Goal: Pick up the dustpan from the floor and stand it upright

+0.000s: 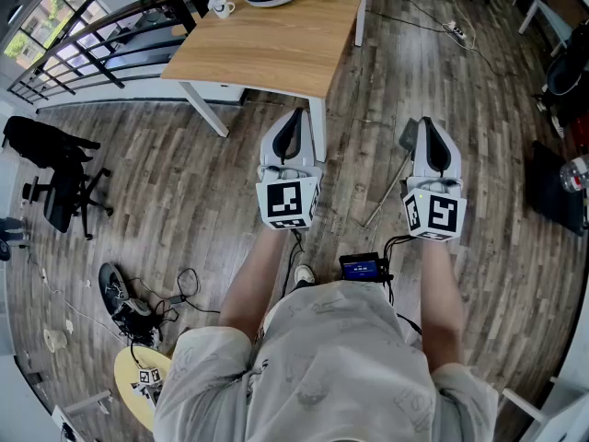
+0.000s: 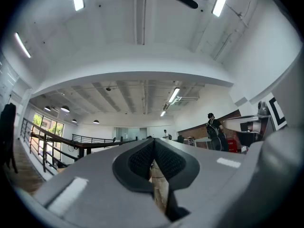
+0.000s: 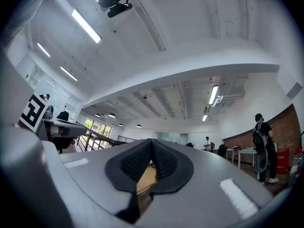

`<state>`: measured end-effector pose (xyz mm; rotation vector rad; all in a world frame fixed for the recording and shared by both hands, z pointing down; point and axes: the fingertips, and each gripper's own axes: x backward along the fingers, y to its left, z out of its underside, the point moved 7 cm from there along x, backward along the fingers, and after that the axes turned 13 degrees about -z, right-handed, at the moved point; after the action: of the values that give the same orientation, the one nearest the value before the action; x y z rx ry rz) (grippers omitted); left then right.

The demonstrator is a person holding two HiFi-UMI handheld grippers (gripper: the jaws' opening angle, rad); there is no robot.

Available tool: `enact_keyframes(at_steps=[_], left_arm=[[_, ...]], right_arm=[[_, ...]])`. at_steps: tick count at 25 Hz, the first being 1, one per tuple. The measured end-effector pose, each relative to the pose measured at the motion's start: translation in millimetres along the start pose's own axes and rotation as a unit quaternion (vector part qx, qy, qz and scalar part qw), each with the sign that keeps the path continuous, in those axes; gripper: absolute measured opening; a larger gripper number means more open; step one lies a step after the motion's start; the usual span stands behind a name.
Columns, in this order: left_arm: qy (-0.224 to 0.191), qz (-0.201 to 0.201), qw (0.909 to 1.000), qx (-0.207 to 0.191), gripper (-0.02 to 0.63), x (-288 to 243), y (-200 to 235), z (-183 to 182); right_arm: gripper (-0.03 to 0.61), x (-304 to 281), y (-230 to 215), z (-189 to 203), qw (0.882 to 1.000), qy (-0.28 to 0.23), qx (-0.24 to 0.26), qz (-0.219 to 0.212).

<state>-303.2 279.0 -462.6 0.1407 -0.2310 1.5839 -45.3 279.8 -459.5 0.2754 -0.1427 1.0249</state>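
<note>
On the brown wood-plank floor (image 1: 184, 182) in front of the standing person, nothing is being held yet, so the task is sitting at its approach step. The light wooden table with white legs (image 1: 276, 44) is standing just ahead, and its nearest leg is crowding the space to the left of the thin-handled grey dustpan (image 1: 388, 190). The dustpan is lying flat, its pan end partly hidden behind the right gripper (image 1: 430, 125). To the right, the floor is lying open. That gripper and the left gripper (image 1: 294, 118) are both hovering well above the floor, each with its ribbed black pads pressed together on nothing. The next move is probably calling for lowering and spreading one pair of jaws around the handle.
</note>
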Motion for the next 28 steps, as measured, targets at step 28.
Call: enact_keyframes(at_steps=[28], left_arm=[[0.067,0.073,0.9948,0.019,0.020,-57.9,-75.7,129.9]], right_arm=[[0.006,13.4,-60.7,121.4,0.997,0.056,-0.038,0.045]])
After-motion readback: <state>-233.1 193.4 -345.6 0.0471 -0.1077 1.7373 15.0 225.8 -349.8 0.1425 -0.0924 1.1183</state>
